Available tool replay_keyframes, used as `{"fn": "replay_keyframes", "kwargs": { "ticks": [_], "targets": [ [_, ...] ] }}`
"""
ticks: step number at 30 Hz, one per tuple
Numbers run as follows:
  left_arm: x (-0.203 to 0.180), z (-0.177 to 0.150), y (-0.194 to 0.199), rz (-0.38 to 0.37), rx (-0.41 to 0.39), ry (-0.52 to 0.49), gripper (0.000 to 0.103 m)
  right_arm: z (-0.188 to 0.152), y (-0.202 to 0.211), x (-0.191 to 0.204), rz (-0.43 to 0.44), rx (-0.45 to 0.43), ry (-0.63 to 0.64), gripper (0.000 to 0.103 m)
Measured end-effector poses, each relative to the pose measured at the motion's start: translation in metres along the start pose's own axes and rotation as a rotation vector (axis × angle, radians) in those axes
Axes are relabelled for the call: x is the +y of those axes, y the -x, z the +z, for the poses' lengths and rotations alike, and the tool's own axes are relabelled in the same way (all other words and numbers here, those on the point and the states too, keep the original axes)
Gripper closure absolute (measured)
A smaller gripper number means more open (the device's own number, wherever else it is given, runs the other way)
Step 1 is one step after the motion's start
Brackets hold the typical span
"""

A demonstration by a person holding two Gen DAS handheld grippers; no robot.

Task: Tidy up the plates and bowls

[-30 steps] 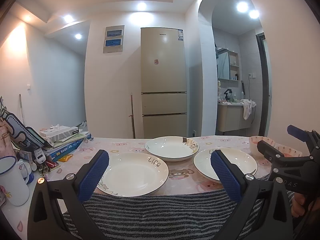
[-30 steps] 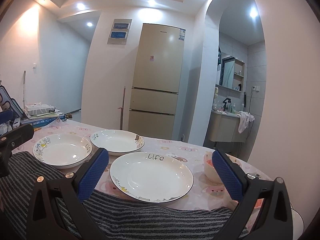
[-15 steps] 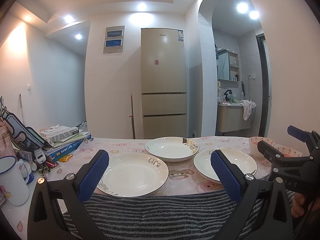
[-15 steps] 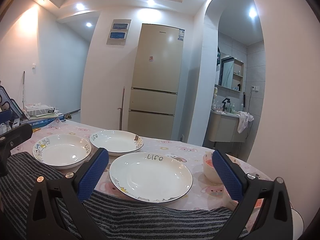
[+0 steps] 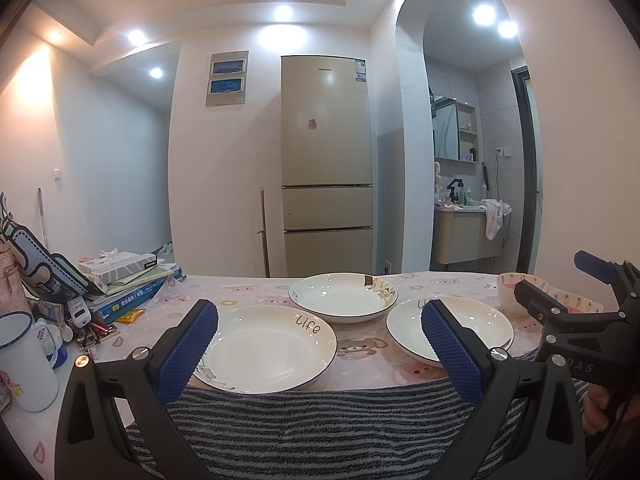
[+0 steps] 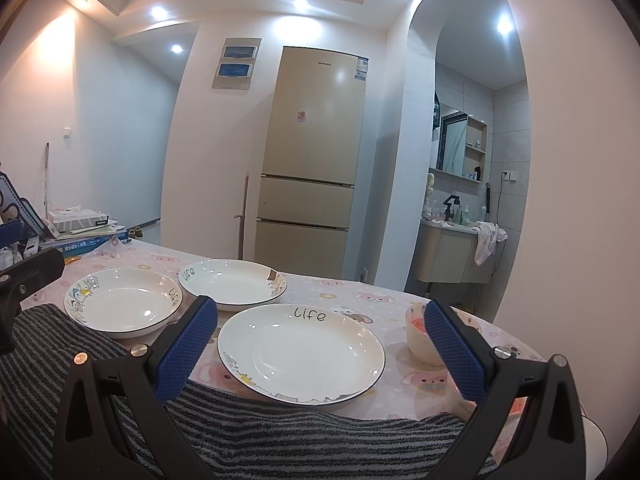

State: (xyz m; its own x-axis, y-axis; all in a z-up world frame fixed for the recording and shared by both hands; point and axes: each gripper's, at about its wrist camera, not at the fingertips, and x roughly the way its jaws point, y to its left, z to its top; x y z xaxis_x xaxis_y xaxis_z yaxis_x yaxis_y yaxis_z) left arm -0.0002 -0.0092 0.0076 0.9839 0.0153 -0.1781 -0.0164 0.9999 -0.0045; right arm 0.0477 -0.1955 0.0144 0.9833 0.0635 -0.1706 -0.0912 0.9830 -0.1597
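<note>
Three white "Life" plates lie on the pink tablecloth. In the left wrist view: a near left plate (image 5: 264,354), a far middle plate (image 5: 342,296), a right plate (image 5: 404,330). In the right wrist view they are the left plate (image 6: 120,302), the far plate (image 6: 230,282) and the near plate (image 6: 300,352). A small pink bowl (image 6: 418,332) stands right of it, also in the left view (image 5: 510,292). My left gripper (image 5: 318,346) is open above the near edge, empty. My right gripper (image 6: 320,350) is open before the near plate, empty.
A grey striped cloth (image 5: 320,420) covers the table's near edge. Books and a tissue box (image 5: 124,276) are stacked at far left, with a white enamel mug (image 5: 22,360) at near left. A fridge (image 5: 326,168) stands behind the table.
The right wrist view has crept slightly towards the near plate. The left view is almost unchanged.
</note>
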Motion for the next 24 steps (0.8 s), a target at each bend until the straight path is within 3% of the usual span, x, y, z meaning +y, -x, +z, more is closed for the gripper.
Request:
{"fn": "replay_keyframes", "kwargs": {
  "ticks": [9, 16, 24],
  "targets": [
    [0.009, 0.003, 0.001, -0.035, -0.006, 0.043, 0.0, -0.002, 0.005, -0.011, -0.004, -0.019, -0.046, 0.0],
    [0.029, 0.004, 0.024, -0.114, -0.121, 0.114, 0.0, -0.001, 0.006, -0.023, 0.064, -0.015, -0.111, 0.001],
    [0.015, 0.008, 0.031, -0.083, -0.129, 0.043, 0.0, 0.003, 0.016, -0.019, 0.044, -0.069, -0.091, 0.001]
  ]
}}
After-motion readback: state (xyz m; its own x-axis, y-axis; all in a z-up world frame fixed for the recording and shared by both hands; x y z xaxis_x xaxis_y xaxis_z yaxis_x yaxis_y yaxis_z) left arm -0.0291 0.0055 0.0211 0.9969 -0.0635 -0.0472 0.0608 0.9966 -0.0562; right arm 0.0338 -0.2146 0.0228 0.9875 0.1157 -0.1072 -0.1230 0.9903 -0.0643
